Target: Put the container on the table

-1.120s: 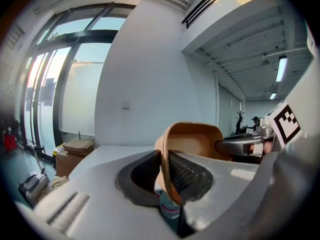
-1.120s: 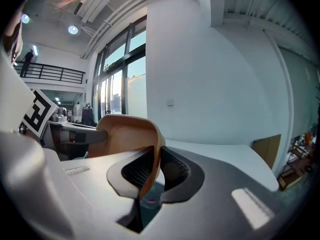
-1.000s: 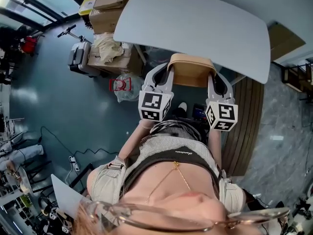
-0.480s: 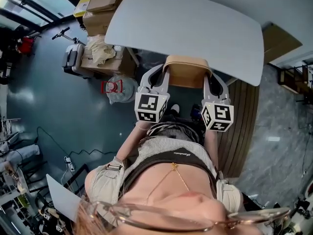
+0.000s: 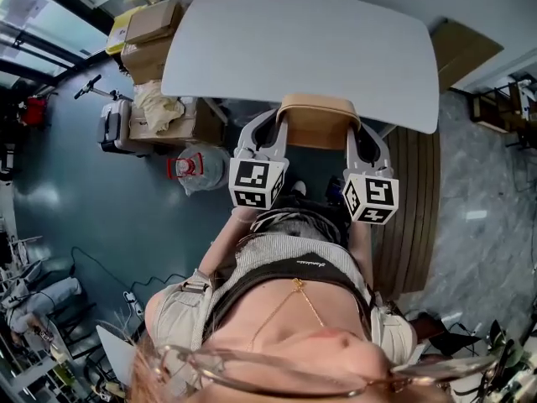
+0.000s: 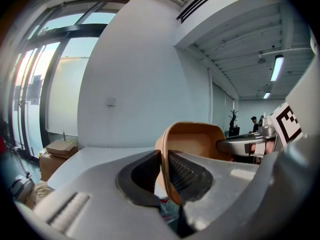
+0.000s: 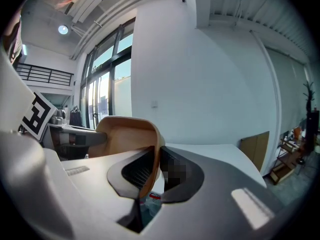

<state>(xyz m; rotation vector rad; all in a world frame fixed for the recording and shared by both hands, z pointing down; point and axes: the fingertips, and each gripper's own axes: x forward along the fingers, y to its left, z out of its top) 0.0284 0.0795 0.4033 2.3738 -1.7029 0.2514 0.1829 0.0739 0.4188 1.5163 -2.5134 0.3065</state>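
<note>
The left gripper (image 6: pixel 165 170) is clamped on the left wall of the tan container (image 5: pixel 319 122), and the right gripper (image 7: pixel 156 170) is clamped on its right wall. The container is held at the 6 o'clock edge of the white table (image 5: pixel 319 44).

A pale grey table (image 5: pixel 302 49) stands on the dark floor (image 5: pixel 101 217), cardboard boxes (image 5: pixel 149 25) beside it.
</note>
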